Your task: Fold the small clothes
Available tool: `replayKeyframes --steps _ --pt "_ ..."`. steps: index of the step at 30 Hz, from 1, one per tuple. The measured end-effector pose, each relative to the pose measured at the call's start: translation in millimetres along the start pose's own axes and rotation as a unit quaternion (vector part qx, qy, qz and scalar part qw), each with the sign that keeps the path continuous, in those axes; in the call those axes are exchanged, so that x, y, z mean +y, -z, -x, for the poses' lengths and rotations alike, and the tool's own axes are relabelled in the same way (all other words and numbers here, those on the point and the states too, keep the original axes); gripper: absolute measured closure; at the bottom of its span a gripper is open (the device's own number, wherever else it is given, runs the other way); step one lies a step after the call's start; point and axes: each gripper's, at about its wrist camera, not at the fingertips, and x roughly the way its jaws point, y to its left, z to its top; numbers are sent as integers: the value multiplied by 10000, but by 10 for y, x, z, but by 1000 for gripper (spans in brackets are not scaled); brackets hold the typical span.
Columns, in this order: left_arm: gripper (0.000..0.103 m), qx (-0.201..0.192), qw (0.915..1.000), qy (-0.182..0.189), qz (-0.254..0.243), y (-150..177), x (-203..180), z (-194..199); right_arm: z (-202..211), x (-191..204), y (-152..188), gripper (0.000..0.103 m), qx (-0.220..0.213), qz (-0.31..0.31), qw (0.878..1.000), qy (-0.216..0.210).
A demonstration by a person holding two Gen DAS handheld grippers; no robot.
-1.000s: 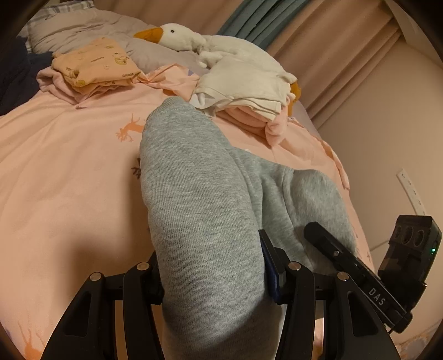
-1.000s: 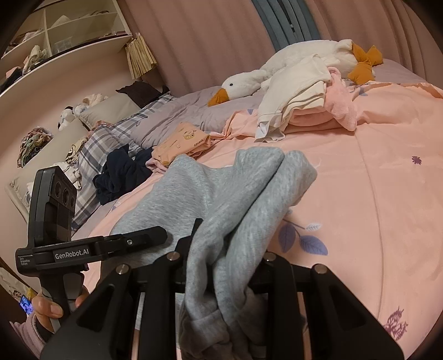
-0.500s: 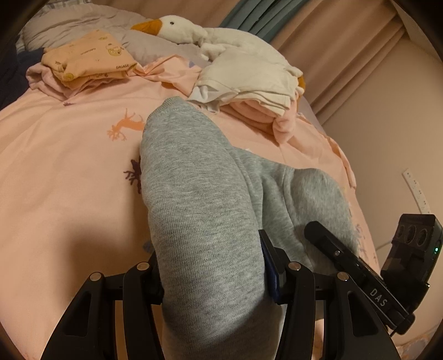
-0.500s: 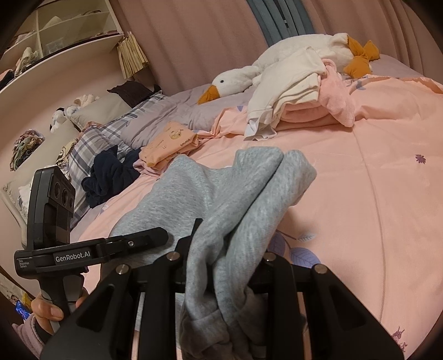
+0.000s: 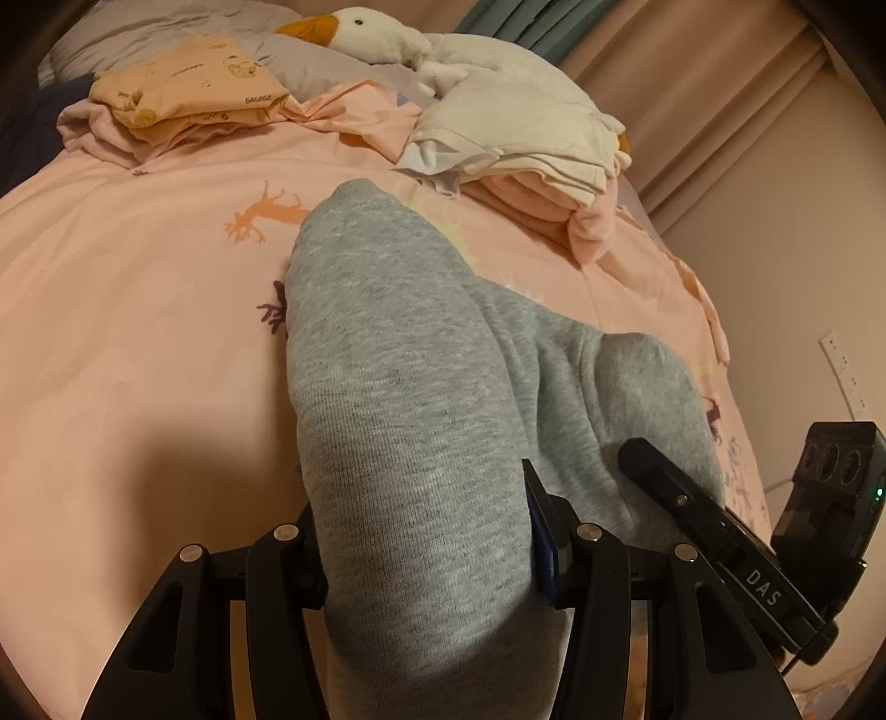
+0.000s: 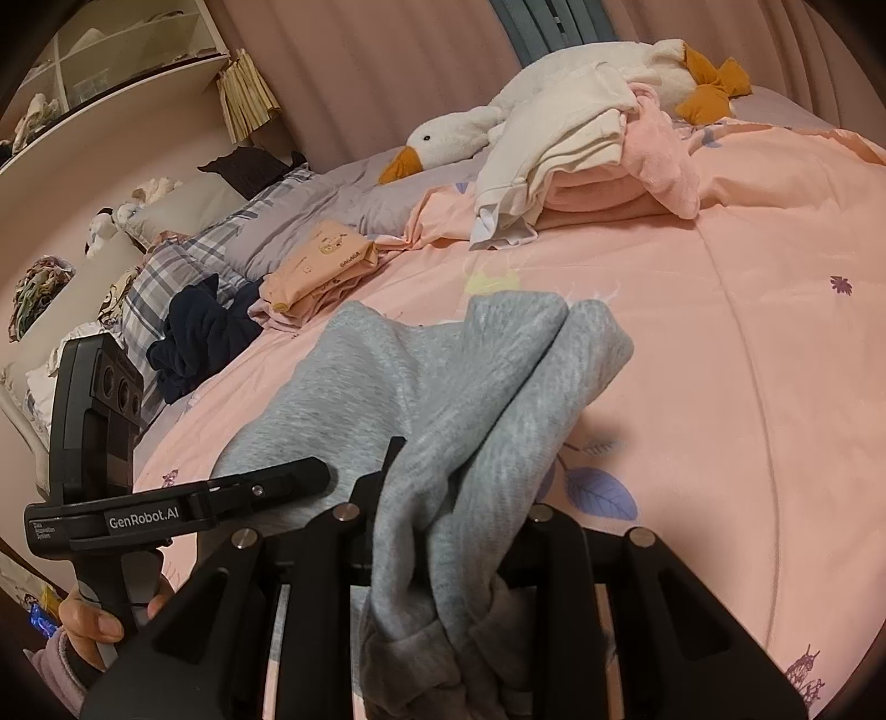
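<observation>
Between the left jaws: the black left gripper is clamped on a thick fold of the soft grey knit sweatpants, which bulge forward past its fingers.
Between the right jaws: the black right gripper pinches a bunched, twisted part of the same sweatpants.
Under both tools: pink printed quilt, smooth and bare to the left gripper's left.
Further ahead: folded peach printed garment; folded cream-and-pink clothes pile; white plush goose.
Far left of the right gripper: crumpled navy garment.

garment heather grey | duvet pink, animal print | tools black
</observation>
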Motion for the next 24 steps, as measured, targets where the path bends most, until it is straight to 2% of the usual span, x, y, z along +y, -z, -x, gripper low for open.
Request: replayKeyframes --steps 5,24 --pt "51 55 9999 -130 41 12 33 -35 -14 -77 52 75 38 -82 9998 182" --pt "49 233 9981 -565 -57 30 35 -88 -38 -336 162 72 143 -436 9987 197"
